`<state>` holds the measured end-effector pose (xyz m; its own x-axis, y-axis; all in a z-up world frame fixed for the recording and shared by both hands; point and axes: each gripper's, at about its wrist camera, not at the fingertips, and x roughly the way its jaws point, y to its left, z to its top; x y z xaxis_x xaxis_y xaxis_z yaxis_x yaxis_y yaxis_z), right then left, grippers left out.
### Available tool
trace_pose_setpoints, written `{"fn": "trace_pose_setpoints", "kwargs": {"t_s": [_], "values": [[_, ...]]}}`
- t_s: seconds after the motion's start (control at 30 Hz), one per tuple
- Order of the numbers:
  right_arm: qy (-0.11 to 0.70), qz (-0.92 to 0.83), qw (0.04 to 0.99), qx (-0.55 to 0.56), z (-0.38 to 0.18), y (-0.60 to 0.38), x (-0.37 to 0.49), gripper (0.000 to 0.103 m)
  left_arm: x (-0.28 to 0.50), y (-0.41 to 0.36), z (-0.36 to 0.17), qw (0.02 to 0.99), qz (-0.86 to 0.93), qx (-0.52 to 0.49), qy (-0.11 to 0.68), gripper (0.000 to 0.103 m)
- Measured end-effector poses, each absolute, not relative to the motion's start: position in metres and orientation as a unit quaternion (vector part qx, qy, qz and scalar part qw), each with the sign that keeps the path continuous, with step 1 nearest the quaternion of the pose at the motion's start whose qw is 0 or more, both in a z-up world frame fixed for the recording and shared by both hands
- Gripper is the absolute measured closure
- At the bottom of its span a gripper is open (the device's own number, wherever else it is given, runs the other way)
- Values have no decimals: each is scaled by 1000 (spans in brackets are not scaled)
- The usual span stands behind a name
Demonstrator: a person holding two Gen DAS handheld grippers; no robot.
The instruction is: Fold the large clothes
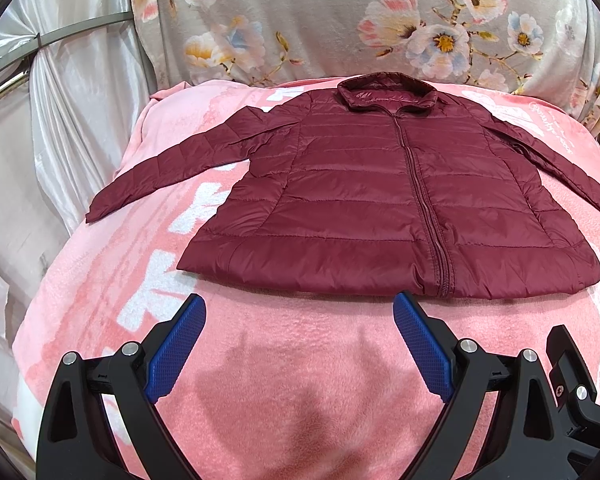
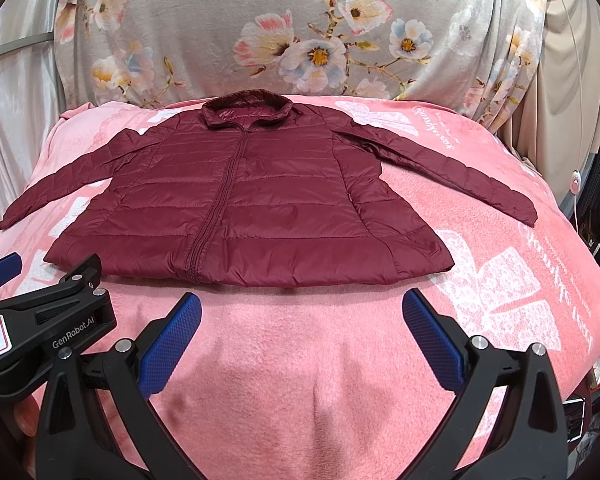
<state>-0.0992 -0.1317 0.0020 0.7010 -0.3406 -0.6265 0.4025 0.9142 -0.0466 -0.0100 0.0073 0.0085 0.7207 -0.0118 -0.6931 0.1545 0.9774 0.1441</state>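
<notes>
A maroon quilted jacket (image 1: pixel 384 196) lies flat and zipped on a pink blanket (image 1: pixel 300 360), collar at the far end, both sleeves spread out to the sides. In the right wrist view the same jacket (image 2: pixel 256 196) fills the middle. My left gripper (image 1: pixel 300 304) hovers open just short of the hem, blue pads (image 1: pixel 176 348) wide apart and empty. My right gripper (image 2: pixel 302 304) is likewise open near the hem, with nothing between its fingers. The left gripper's body (image 2: pixel 48 320) shows at the left edge of the right wrist view.
A grey floral cloth (image 1: pixel 340 20) hangs behind the bed. Shiny white curtains (image 1: pixel 60 120) stand at the left. The pink blanket (image 2: pixel 500 300) drops off at the right, where a white cord and switch (image 2: pixel 576 184) hang and cluttered goods show.
</notes>
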Motion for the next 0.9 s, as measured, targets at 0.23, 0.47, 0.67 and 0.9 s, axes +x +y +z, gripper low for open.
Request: {"fn": "trace_pose_setpoints", "kwargs": {"t_s": [0.23, 0.47, 0.67, 0.9], "values": [[330, -202, 921, 46, 2, -131, -99, 5, -9, 7, 8, 923, -45, 96, 371, 11], [330, -202, 921, 47, 2, -128, -98, 5, -10, 7, 8, 923, -45, 97, 371, 11], [332, -201, 920, 48, 3, -130, -98, 5, -12, 12, 5, 922, -44, 97, 373, 11], [345, -184, 917, 74, -11, -143, -97, 5, -9, 12, -6, 917, -47, 95, 383, 11]]}}
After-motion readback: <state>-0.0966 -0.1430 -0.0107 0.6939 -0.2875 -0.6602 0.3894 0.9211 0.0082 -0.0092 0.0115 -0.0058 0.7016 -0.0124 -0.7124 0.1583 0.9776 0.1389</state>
